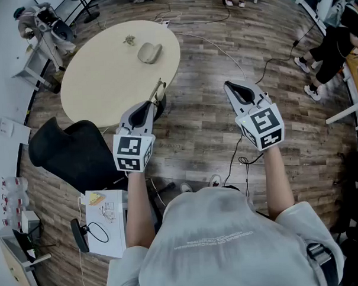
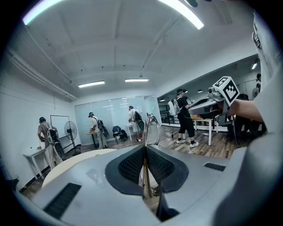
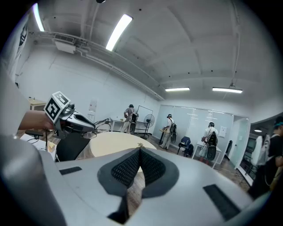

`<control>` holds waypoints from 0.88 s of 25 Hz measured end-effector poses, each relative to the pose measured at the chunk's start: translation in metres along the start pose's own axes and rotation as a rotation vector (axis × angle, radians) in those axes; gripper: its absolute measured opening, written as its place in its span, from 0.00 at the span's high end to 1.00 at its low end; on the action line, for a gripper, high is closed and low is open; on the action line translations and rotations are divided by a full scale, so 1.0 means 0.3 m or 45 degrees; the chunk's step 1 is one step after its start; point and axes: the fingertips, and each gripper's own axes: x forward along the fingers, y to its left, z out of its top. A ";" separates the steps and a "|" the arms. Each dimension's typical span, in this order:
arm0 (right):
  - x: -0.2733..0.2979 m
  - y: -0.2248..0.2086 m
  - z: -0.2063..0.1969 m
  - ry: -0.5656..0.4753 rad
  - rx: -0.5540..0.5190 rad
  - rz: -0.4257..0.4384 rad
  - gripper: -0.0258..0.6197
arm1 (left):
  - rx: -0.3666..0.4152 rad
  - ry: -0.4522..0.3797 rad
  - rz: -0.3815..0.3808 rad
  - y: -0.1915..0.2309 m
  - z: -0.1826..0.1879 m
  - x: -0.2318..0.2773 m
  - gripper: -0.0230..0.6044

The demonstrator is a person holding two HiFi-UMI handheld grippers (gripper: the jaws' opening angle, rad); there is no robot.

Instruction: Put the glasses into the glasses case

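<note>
1. Here we are: the left gripper has its jaws pressed together on the glasses, pinching the thin metal frame edge-on. From its own view the frame sticks straight out past the jaw tips.
2. The right gripper is squeezed flat too, but there is nothing between its pads. It hangs over bare floor, well off to the right of the table.
3. The glasses case sits on the round table, towards the far right of the top. A small object lies just beyond it; I can't tell what it is from here.
4. This is what matters: the case lies straight ahead of the left gripper and a touch left, across the table's near edge. The glasses already point that way, hovering just at the rim.
5. The left gripper is clearly the nearer one, so I'd expect a forward reach from it.
6. Whether the case is open I can't make out. If it's shut, the idle right gripper looks like the one to deal with the lid.
7. The case's long side seems to run roughly crosswise to the reach, so the frame may need turning.
</note>
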 end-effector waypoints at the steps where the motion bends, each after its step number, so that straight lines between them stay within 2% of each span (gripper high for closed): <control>1: -0.001 -0.004 -0.010 0.005 -0.004 0.002 0.96 | -0.001 0.003 0.001 -0.007 -0.002 0.005 0.93; 9: -0.020 -0.074 -0.047 -0.051 0.045 0.011 0.96 | -0.001 0.025 0.019 -0.054 0.000 0.046 0.93; 22: -0.025 -0.246 -0.195 -0.051 0.091 0.077 0.96 | -0.048 0.096 0.086 -0.178 -0.031 0.190 0.93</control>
